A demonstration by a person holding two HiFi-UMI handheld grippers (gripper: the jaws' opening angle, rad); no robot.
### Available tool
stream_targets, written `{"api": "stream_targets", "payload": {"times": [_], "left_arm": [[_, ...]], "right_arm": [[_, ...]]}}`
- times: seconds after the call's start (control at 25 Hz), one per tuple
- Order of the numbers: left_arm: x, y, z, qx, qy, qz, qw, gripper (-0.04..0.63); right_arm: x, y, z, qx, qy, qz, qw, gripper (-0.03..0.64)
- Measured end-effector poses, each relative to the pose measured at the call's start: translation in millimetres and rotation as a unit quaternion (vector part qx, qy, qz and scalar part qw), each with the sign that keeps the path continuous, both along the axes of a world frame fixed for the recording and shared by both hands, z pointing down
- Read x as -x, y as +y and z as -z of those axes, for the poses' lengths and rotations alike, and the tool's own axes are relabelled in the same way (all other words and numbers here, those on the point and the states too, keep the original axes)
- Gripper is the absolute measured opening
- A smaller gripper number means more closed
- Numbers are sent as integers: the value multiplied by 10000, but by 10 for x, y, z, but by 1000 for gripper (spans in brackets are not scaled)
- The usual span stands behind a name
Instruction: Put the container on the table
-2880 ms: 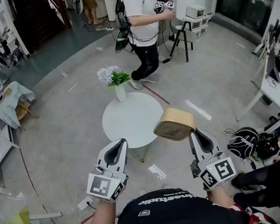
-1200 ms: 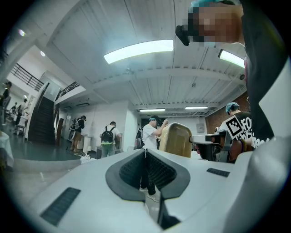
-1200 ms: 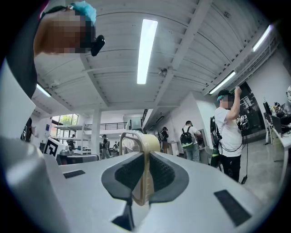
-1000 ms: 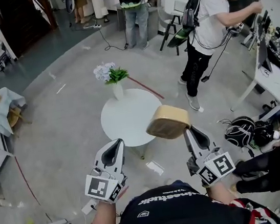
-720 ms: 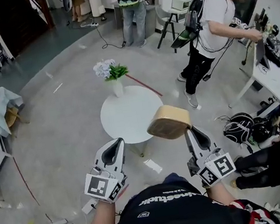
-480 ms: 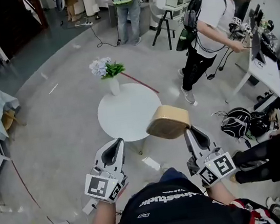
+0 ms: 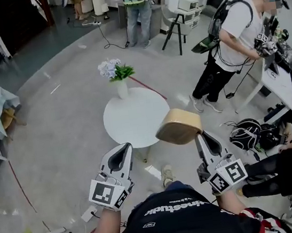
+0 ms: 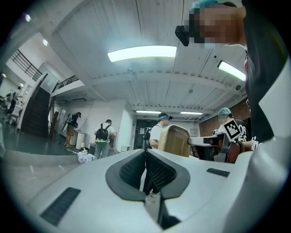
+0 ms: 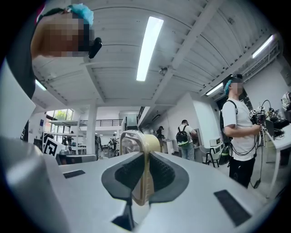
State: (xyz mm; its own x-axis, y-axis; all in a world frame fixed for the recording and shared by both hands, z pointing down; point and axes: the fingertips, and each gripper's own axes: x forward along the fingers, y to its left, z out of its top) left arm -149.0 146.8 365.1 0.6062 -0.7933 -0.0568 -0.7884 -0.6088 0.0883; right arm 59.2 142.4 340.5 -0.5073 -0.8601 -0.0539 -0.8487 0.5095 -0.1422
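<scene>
A tan rounded container (image 7: 178,126) hangs in the air near the right edge of the round white table (image 7: 136,121), above the floor. My right gripper (image 7: 199,136) is shut on its rim, and in the right gripper view the thin wall of the container (image 9: 137,144) runs between the jaws of the right gripper (image 9: 145,160). My left gripper (image 7: 122,150) is held level short of the table, shut and holding nothing. In the left gripper view the left gripper (image 8: 145,153) has its pads meeting, and the container (image 8: 175,141) shows to the right.
A white vase of flowers (image 7: 120,79) stands at the table's far edge. A person in a white shirt (image 7: 230,47) stands at the right near a desk, and another with a backpack (image 7: 135,4) is further back. Bags (image 7: 256,134) lie on the floor at right.
Both grippers have kept their places and the container stays in the right one. The person in the white shirt has walked to the right, and my view has shifted a little.
</scene>
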Motion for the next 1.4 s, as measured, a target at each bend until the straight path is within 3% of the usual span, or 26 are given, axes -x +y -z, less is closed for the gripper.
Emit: {"api": "stream_targets", "payload": {"times": [0.6,1.4], "left_arm": [[-137,-581,-27,75,-324,9,9994,23],[-977,-2036,191,34,-587,75,9982,23]], "right_arm": [[-132,-704,-70,-1,-213,31,9998,51],[-885,-2217,42,7,-431,279,9987,51]]}}
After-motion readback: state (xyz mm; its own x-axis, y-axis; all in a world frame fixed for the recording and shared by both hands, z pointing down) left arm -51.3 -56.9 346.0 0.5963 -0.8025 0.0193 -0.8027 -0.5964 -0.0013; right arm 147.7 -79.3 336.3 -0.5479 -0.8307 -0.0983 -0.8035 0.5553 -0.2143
